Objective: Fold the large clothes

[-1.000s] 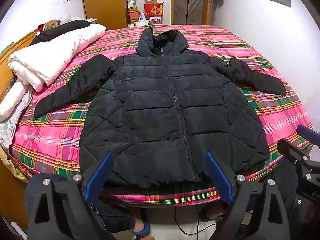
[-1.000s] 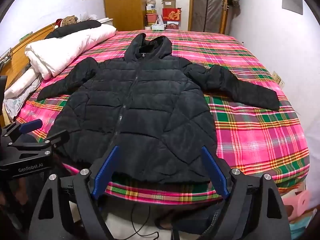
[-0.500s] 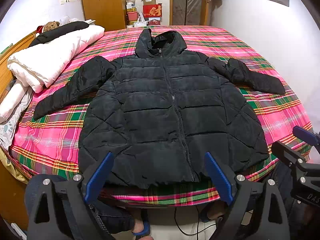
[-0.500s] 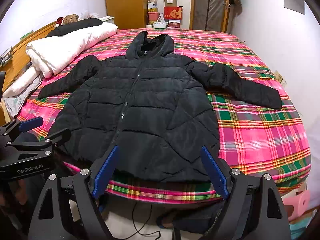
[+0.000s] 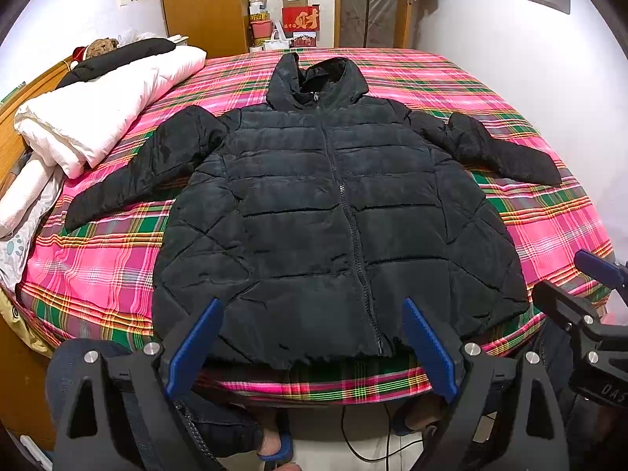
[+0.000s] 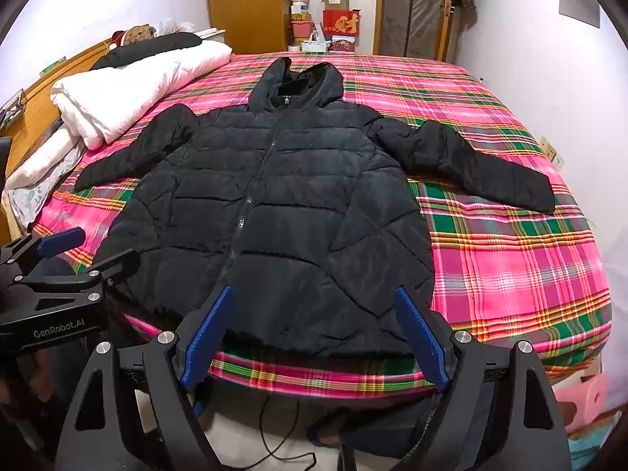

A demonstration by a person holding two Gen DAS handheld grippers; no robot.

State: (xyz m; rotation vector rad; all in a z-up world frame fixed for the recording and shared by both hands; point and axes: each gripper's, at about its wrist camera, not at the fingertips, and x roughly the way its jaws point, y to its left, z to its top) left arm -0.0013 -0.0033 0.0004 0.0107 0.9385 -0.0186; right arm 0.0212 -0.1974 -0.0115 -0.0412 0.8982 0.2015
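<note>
Two claws, both mine, hang at the foot of the bed (image 5: pixel 98 259), each with its blue fingers spread wide apart and clamped on nothing. My left claw (image 5: pixel 310 337) points at the hem of the jacket (image 5: pixel 333 212), near the bottom of the zip (image 5: pixel 353 235); my right claw (image 6: pixel 314 329) points at the hem on the jacket's right half, and shows at the right edge of the left wrist view. The jacket, black, quilted and hooded, lies flat and face up on the pink plaid sheet (image 6: pixel 510 267), zipped shut, hood (image 6: pixel 298 82) toward the far wall, hem toward me near the bed's near edge. Both sleeves are spread outward: the left sleeve (image 5: pixel 141 168) slants toward the white duvet (image 5: pixel 106 117) folded along the bed's left side, the right sleeve (image 6: pixel 479 168) lies on bare sheet. Neither claw touches the jacket. A black cable (image 6: pixel 274 431) lies on the floor below the claws.
</note>
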